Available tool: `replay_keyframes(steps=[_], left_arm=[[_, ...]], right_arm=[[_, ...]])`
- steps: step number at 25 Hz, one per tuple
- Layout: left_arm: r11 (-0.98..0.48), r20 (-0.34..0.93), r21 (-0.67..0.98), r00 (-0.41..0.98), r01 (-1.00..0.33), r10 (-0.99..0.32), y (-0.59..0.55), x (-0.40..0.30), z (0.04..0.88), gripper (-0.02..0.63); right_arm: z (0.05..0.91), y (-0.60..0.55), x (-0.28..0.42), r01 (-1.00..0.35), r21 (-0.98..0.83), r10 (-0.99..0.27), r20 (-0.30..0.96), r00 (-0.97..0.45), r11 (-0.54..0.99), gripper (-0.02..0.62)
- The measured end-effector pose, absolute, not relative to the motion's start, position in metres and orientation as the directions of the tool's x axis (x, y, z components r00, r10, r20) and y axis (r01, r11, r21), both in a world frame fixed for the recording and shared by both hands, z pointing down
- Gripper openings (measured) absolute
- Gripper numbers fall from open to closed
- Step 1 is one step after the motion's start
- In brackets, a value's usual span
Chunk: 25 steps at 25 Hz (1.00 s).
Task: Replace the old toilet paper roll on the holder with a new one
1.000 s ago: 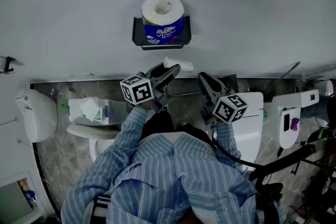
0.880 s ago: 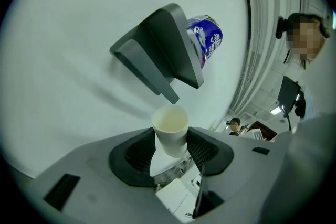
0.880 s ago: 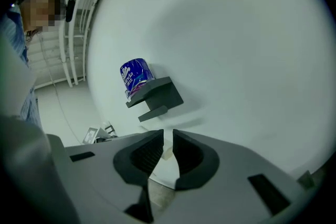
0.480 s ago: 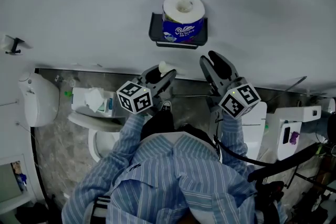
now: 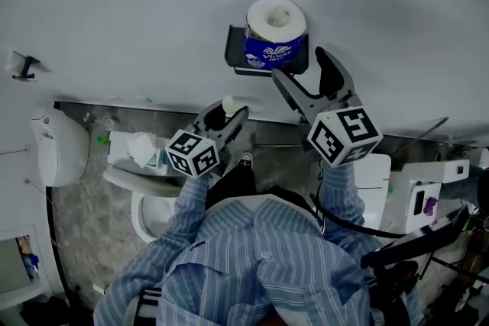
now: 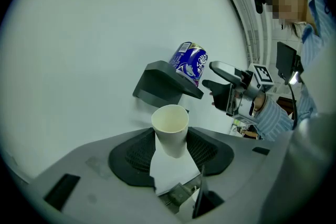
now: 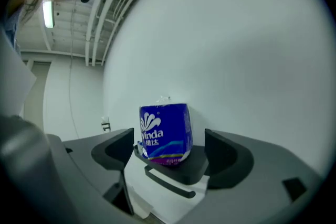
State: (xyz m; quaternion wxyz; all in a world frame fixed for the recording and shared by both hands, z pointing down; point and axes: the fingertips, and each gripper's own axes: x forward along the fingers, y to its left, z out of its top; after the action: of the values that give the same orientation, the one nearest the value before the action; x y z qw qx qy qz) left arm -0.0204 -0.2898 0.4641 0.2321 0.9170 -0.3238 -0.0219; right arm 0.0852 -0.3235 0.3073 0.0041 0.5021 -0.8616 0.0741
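Observation:
A new roll in a blue wrapper [image 5: 276,30] stands upright on the dark wall holder [image 5: 238,51]. My right gripper [image 5: 302,71] hangs just below and right of the holder, its jaws opening with nothing between the pads. In the right gripper view the blue roll [image 7: 164,134] and the holder [image 7: 178,171] sit just beyond my right gripper [image 7: 169,161]. My left gripper [image 5: 228,109] is lower left, shut on the old cardboard tube [image 5: 227,103]. In the left gripper view the tube [image 6: 170,128] stands between the pads of my left gripper [image 6: 170,153], trailing a paper sheet [image 6: 170,170].
A toilet [image 5: 141,198] with a tissue pack [image 5: 137,150] on its tank is below left. A white wall unit [image 5: 55,156] and a wall hook [image 5: 21,65] are at far left. A white fixture [image 5: 420,191] and cables lie at right.
My right gripper rose up beside the holder and its jaws spread from shut to wide. My left gripper drew back down-left with the cardboard tube still in it.

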Motion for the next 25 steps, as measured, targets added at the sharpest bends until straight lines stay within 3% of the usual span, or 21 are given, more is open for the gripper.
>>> replay_keyframes(steps=[7, 16, 25], left_arm=[[-0.693, 0.118, 0.451, 0.808, -0.562, -0.578, -0.285, -0.01, 0.47, 0.187], [-0.685, 0.111, 0.471, 0.808, -0.556, -0.579, -0.285, -0.018, 0.474, 0.187], [-0.664, 0.103, 0.513, 0.807, -0.544, -0.582, -0.283, -0.025, 0.481, 0.187]], right_arm=[[0.298, -0.356, 0.064, -0.907, -0.079, -0.893, 0.161, -0.42, 0.413, 0.443], [0.308, -0.379, 0.047, -0.935, 0.027, -0.901, 0.276, -0.334, 0.355, 0.456], [0.306, -0.378, 0.049, -0.929, 0.08, -0.915, 0.225, -0.335, 0.36, 0.454]])
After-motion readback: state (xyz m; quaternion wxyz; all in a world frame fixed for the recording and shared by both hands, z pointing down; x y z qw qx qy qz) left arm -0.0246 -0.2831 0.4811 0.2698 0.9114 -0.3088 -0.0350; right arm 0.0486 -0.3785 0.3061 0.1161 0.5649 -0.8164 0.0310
